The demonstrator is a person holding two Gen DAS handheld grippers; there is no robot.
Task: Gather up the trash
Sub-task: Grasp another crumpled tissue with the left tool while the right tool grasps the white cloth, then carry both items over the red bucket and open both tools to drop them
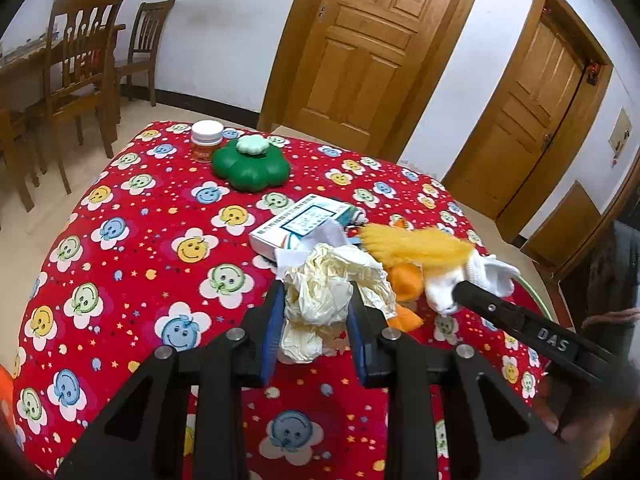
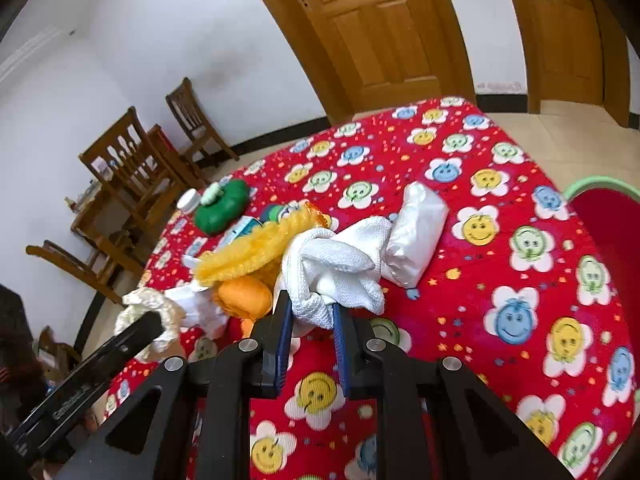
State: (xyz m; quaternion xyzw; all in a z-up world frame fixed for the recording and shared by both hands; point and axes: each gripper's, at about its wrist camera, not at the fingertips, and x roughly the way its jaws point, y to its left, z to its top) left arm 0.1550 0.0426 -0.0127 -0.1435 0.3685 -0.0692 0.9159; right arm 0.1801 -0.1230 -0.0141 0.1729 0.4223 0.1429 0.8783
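My left gripper (image 1: 316,292) is shut on a crumpled cream paper wad (image 1: 324,292) just above the red flower-print tablecloth (image 1: 140,240); the wad also shows in the right wrist view (image 2: 154,316). My right gripper (image 2: 310,308) is shut on the white knitted cloth (image 2: 336,268) of a toy with yellow fringe (image 2: 256,248) and orange parts (image 2: 244,296). In the left wrist view that toy (image 1: 416,246) lies right of the wad, with the right gripper's finger (image 1: 488,304) on its white end.
A white and blue box (image 1: 296,224), a green flower-shaped container (image 1: 250,164) and a white-lidded jar (image 1: 206,140) sit further back. A silver-white packet (image 2: 416,232) lies beyond the toy. A red bin with a green rim (image 2: 600,220) stands at the right. Wooden chairs (image 1: 80,76) stand at the left.
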